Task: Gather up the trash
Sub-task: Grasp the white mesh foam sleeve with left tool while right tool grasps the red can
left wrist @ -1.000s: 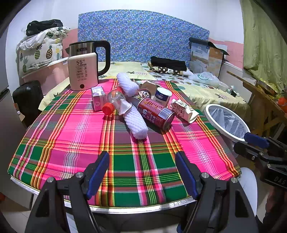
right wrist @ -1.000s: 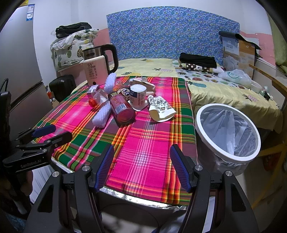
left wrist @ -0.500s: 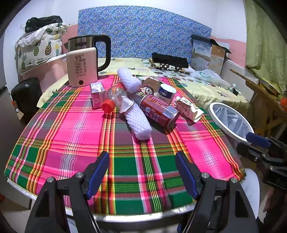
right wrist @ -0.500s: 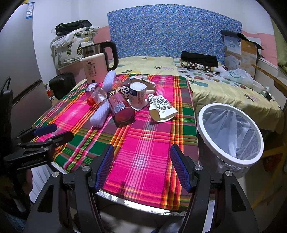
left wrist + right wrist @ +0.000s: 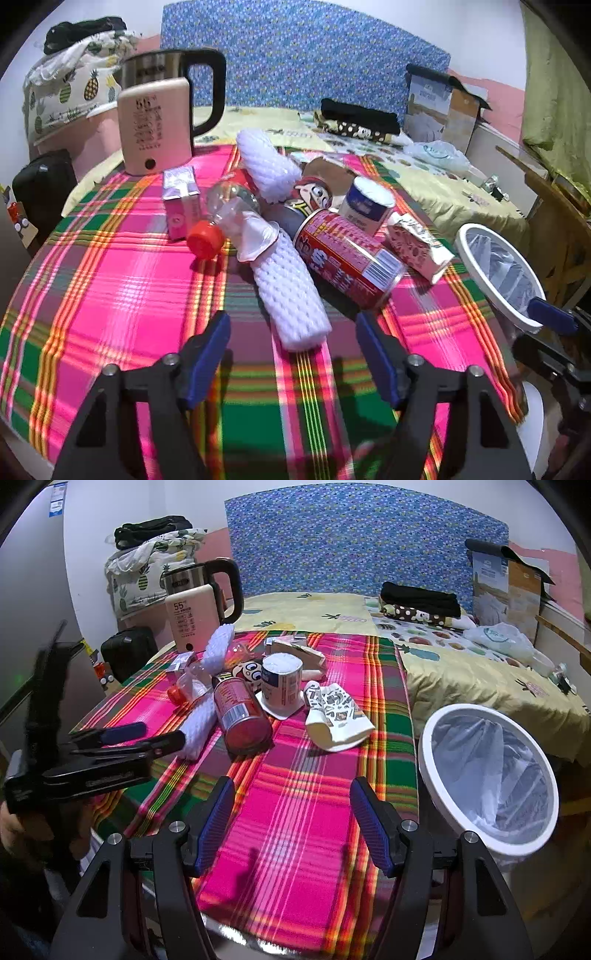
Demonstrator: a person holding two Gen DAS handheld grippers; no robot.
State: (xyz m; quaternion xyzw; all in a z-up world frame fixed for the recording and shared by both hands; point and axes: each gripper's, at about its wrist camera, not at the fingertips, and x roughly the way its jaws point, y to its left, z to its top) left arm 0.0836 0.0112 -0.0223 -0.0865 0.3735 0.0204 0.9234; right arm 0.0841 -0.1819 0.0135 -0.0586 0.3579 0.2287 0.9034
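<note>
Clutter sat bunched mid-table on the plaid tablecloth (image 5: 110,295): from the left, a small pink carton (image 5: 181,201), a clear bottle (image 5: 225,218) with a red cap, a white foam net sleeve (image 5: 291,291), a red can (image 5: 347,260) on its side, a white cup (image 5: 365,205) and a crushed paper carton (image 5: 417,243), with the lined bin (image 5: 491,779) off the right table edge. The left gripper (image 5: 291,354) had just been narrowing its jaws, which were still apart and empty, the sleeve's near end just beyond the tips. The right gripper (image 5: 291,819) hung agape over bare cloth, holding nothing.

Risk, as I judged it: the sleeve lay against bottle and can, so a grab could drag or roll either one, the can possibly off the table.

Only the right wrist view showed the bin's whole mouth and the crushed carton's open end; only the left showed the pink carton and red cap plainly.
</note>
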